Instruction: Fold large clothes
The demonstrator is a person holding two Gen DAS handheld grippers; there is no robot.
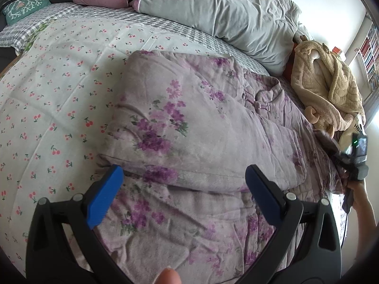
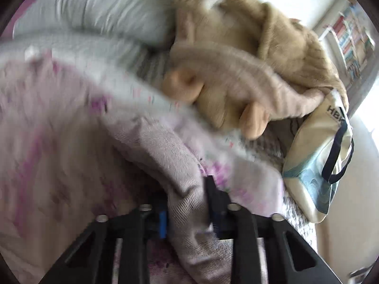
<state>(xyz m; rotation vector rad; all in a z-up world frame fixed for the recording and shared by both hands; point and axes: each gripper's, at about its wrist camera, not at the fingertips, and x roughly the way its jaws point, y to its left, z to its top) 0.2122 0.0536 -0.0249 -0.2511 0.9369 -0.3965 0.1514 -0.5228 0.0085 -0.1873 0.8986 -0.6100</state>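
Floral garment (image 1: pixel 189 127) half-folded near bed's right edge. Right gripper (image 2: pixel 187 213) fingers pinching its hem; left gripper (image 1: pixel 183 196) fingers spread above. Best carried across level, taut, edges matched before releasing.

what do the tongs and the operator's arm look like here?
Left tongs: black plastic arms with triangular cutouts and silver rivets, ribbed blue pads. Right tongs: same black frame, rivets, blue pad partly visible. From the left wrist view, the right unit carries a green light; the forearm is bare.
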